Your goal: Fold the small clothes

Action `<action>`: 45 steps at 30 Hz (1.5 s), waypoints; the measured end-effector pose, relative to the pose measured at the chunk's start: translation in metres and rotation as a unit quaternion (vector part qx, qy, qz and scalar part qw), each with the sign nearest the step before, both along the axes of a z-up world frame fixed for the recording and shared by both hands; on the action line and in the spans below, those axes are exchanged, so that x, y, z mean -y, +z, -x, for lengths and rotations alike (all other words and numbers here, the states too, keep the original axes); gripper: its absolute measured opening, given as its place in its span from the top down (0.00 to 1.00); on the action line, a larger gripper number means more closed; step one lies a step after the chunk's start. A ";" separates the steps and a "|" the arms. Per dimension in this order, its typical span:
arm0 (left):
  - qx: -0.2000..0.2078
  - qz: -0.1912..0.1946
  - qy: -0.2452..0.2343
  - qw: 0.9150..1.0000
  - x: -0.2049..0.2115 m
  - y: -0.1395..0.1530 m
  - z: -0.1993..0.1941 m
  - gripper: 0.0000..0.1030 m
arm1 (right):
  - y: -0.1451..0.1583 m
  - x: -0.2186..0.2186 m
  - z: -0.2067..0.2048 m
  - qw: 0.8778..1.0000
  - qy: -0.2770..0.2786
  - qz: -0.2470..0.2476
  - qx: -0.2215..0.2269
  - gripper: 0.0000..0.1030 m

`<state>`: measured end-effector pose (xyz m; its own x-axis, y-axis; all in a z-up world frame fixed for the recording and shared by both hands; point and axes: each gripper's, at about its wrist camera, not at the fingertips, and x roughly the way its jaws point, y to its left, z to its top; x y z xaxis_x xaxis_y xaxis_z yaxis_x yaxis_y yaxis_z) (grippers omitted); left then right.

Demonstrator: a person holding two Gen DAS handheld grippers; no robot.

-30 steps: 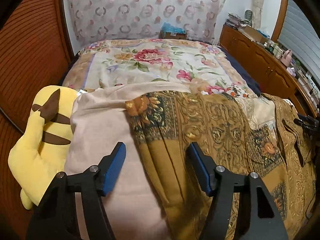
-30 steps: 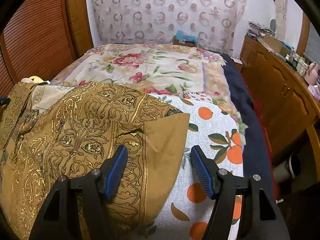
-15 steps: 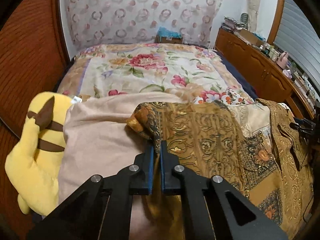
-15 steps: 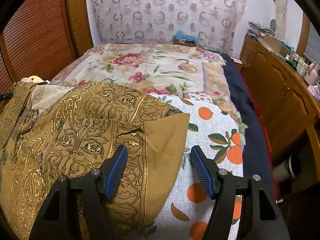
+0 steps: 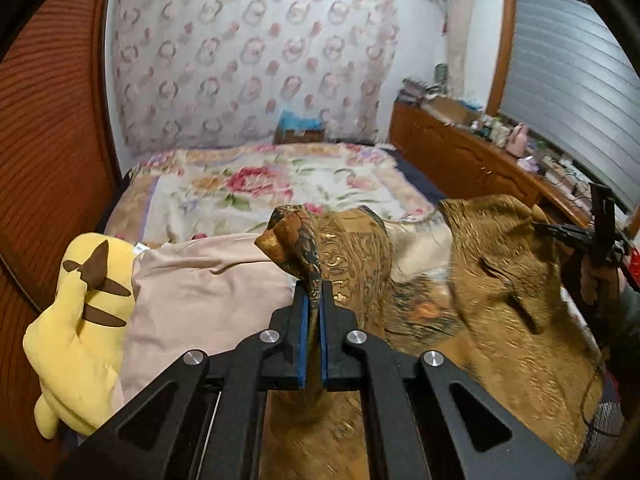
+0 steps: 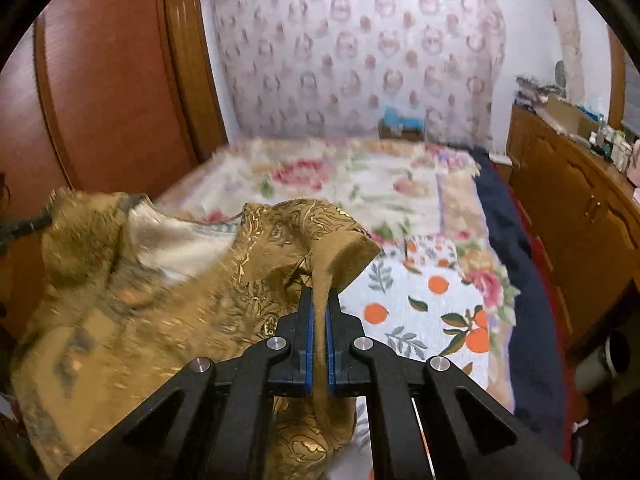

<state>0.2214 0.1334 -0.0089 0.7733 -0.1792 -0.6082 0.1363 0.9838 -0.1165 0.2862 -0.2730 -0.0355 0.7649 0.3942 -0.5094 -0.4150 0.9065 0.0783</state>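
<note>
A gold-brown brocade garment [image 5: 496, 304] with ornate scroll patterns hangs between both grippers above the bed. My left gripper [image 5: 314, 300] is shut on its bunched left corner, which sticks up beyond the blue pads. My right gripper [image 6: 319, 300] is shut on the garment's [image 6: 168, 320] right corner, whose plain brown underside folds over the pads. Across the cloth in the left wrist view, the right gripper [image 5: 600, 236] shows at the far right in a hand. The cloth is raised off the bedding and sags in the middle, showing a pale lining.
A yellow plush toy [image 5: 80, 320] lies at the left beside a beige cloth [image 5: 208, 296]. A floral bedspread [image 5: 256, 188] covers the bed. An orange-print cloth [image 6: 432, 316] lies under the right side. A wooden cabinet [image 6: 580, 208] with clutter lines the right wall; a wooden panel [image 6: 108, 92] stands left.
Both grippers went from open over the flat garment to shut on its corners, left first, then right. Both have since risen, lifting the cloth off the bed.
</note>
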 end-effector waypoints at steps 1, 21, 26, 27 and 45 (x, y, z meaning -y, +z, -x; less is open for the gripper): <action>0.006 0.001 -0.003 1.000 0.002 0.003 0.009 0.95 | 0.005 0.002 0.011 1.000 0.000 -0.006 0.009 0.96; 0.021 0.054 0.008 0.998 -0.003 -0.031 0.178 0.95 | -0.015 0.042 0.216 0.999 0.008 -0.026 0.046 0.96; 0.021 0.056 0.021 0.998 -0.007 -0.035 0.205 0.95 | -0.016 0.048 0.254 0.999 0.010 -0.019 0.037 0.96; 0.022 0.057 0.022 0.998 -0.009 -0.034 0.210 0.95 | -0.018 0.050 0.262 0.999 0.008 -0.016 0.036 0.96; -0.054 0.045 0.055 0.996 -0.027 -0.083 0.234 0.78 | -0.022 0.044 0.296 0.997 -0.015 0.057 -0.057 0.92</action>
